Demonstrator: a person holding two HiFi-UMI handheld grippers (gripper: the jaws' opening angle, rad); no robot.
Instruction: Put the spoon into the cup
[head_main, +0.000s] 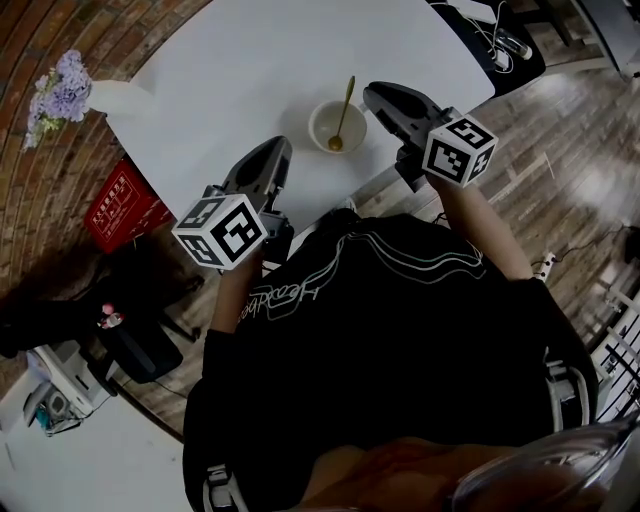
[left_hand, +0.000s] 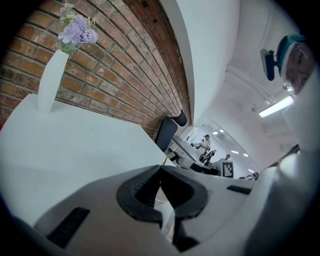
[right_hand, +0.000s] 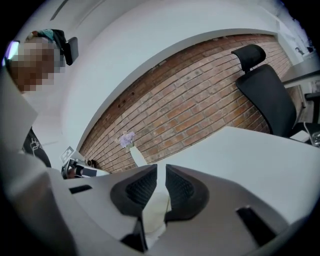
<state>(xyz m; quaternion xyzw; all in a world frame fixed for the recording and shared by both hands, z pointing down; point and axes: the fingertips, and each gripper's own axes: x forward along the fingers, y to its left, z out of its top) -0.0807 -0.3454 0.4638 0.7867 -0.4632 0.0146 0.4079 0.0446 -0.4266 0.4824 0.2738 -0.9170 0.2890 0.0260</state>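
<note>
A white cup (head_main: 325, 120) stands on the white table (head_main: 250, 70) near its front edge. A gold spoon (head_main: 343, 112) rests in it, bowl down, with the handle leaning over the far rim. My left gripper (head_main: 276, 150) is to the cup's left, a little nearer to me, shut and empty. My right gripper (head_main: 374, 95) hovers just right of the cup, its jaws almost together with nothing between them. In the left gripper view the spoon's handle tip (left_hand: 164, 160) peeks above the closed jaws.
A white vase with purple flowers (head_main: 108, 96) stands at the table's left corner, also in the left gripper view as the vase (left_hand: 50, 80). A red box (head_main: 122, 206) sits on the floor at the left. A black office chair (right_hand: 265, 90) stands by the brick wall.
</note>
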